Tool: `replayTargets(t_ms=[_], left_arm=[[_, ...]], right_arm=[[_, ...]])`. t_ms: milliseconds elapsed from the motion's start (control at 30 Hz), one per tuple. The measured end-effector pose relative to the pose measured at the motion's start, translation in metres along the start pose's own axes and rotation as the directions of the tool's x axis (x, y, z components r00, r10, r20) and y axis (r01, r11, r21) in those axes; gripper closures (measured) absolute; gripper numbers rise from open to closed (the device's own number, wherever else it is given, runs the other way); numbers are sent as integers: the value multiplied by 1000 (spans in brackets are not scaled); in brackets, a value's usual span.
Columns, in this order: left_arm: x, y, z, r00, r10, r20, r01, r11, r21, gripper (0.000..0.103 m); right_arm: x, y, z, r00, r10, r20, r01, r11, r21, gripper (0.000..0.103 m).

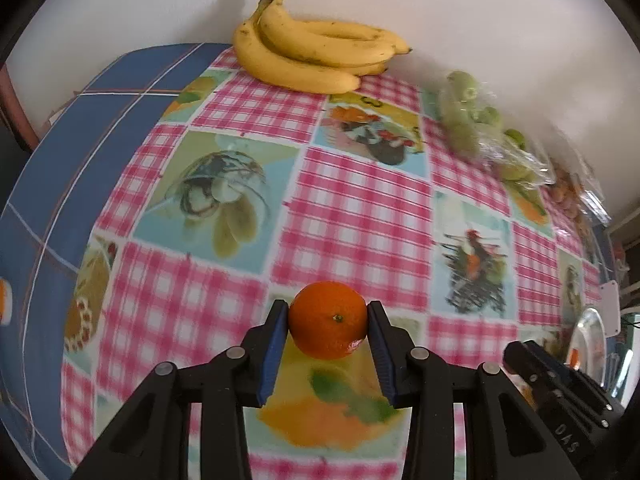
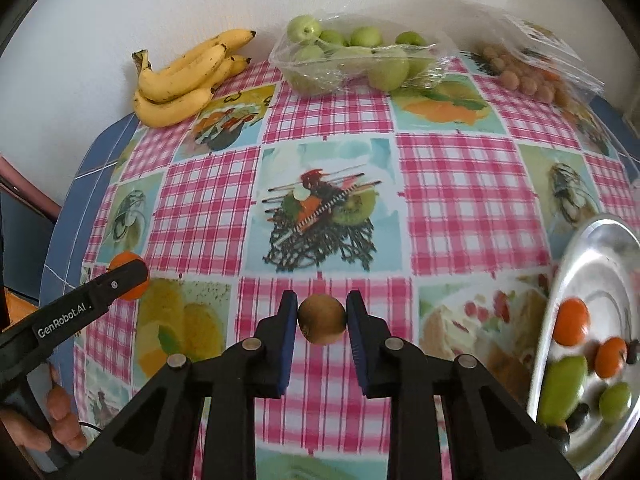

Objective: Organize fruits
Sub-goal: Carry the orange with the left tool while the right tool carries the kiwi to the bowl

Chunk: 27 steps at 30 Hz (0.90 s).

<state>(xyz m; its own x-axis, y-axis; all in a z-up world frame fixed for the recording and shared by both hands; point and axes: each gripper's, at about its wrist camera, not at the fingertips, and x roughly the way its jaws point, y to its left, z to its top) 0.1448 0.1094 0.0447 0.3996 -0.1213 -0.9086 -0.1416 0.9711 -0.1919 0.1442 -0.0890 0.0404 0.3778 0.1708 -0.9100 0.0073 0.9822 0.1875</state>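
Left wrist: my left gripper (image 1: 328,322) clamps the tangerine (image 1: 328,320), lower centre | right wrist: my right gripper (image 2: 322,320) clamps the kiwi (image 2: 322,320), lower centre; metal tray (image 2: 576,272) lower right

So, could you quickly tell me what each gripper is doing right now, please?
Left gripper: jaws closed on the orange.
Right gripper: jaws closed on the kiwi.

Text check | I am reading "GenRobot.AI" in white on my left gripper (image 2: 130,276) arm, right wrist view | my right gripper's (image 1: 560,384) body is showing lettering, illegible.
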Motion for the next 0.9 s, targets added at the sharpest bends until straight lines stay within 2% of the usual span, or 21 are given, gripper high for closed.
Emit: replayTargets(t_ms=[400, 667, 900], left_arm=[[-41, -47, -47, 996, -70, 47, 71, 997, -18, 61], [-52, -82, -62, 994, -81, 71, 78, 996, 47, 61], [-54, -105, -67, 994, -79, 79, 73, 994, 86, 61]], right_arm=[[-54, -24, -43, 1000, -13, 26, 11, 999, 54, 77], [-76, -47, -65, 998, -32, 51, 28, 996, 79, 77], [-85, -65, -68, 997, -38, 66, 31, 994, 102, 77]])
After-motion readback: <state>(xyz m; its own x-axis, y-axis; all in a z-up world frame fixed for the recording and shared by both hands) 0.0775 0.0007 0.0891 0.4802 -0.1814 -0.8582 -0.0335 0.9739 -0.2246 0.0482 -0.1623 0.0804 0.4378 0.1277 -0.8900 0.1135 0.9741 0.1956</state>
